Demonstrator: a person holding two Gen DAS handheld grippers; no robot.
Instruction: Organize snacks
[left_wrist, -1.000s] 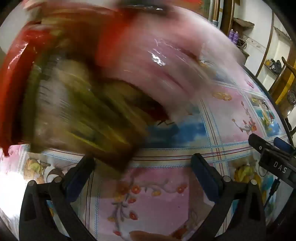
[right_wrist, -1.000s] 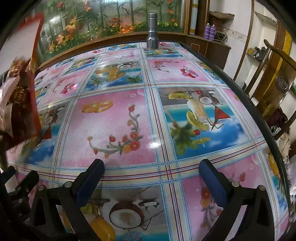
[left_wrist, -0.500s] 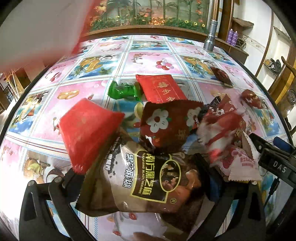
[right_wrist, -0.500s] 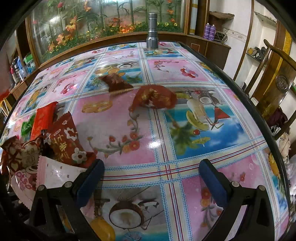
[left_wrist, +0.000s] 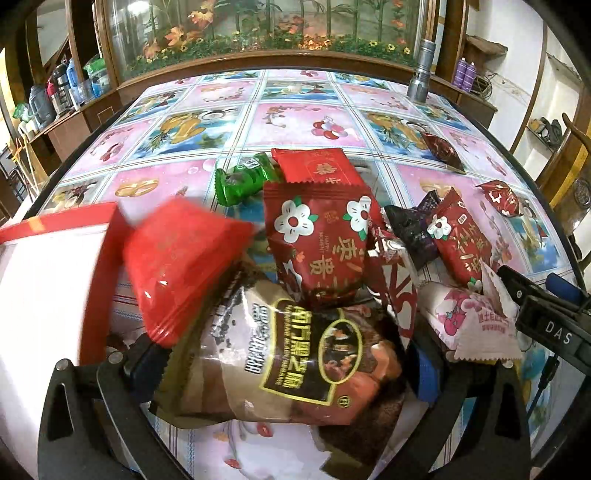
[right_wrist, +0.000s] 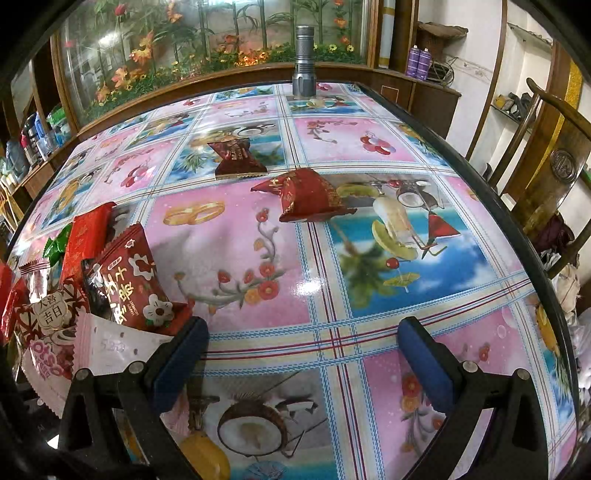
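Snacks lay heaped on the table (right_wrist: 369, 258), the big brown sesame bag (left_wrist: 295, 369) resting between the left gripper's (left_wrist: 288, 373) spread, released fingers, with a blurred red packet (left_wrist: 177, 258) just above its left finger and a flowered red pack (left_wrist: 317, 240) beyond the bag. The right gripper (right_wrist: 301, 354) was likewise spread wide and gripped nothing, bare cloth between its fingers; the pile touched the outside of its left finger, and two dark red packets (right_wrist: 310, 195) lay well ahead.
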